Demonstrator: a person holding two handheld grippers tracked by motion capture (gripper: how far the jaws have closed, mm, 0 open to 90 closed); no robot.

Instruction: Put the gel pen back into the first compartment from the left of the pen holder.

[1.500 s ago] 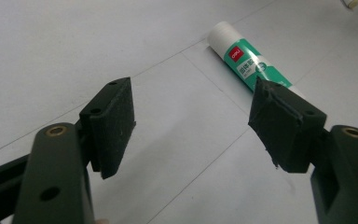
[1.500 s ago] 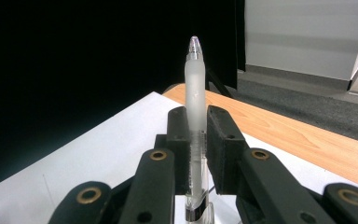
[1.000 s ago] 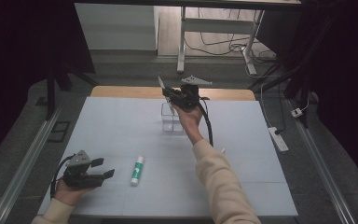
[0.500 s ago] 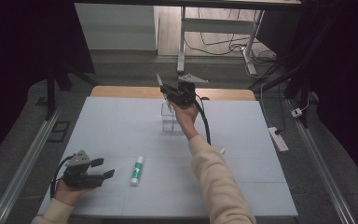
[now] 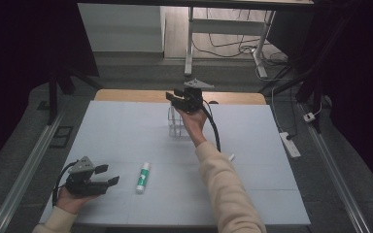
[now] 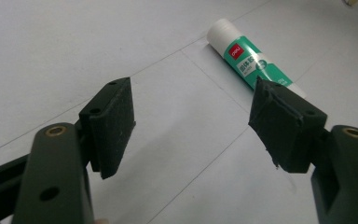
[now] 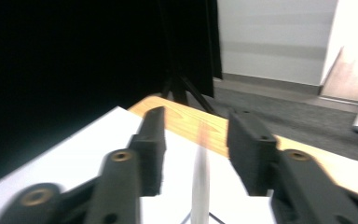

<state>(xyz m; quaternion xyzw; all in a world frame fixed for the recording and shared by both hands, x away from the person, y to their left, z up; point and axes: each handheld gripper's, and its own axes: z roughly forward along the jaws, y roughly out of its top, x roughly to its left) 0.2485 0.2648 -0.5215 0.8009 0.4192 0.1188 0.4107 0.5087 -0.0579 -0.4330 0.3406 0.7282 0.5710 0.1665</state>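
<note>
Here, the right gripper is hovering over a clear container.
Fingers parted on both; the left gripper is resting at 9 o'clock of the glue stick.

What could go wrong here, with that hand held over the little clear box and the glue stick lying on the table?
The right gripper hangs open just above the clear box, and its own view is blurred, which hints at quick motion: a bump might tip or shove the light box. The glue stick lies on its side ahead of the open left gripper; being round, it may roll away if one jaw nudges it first.
</note>
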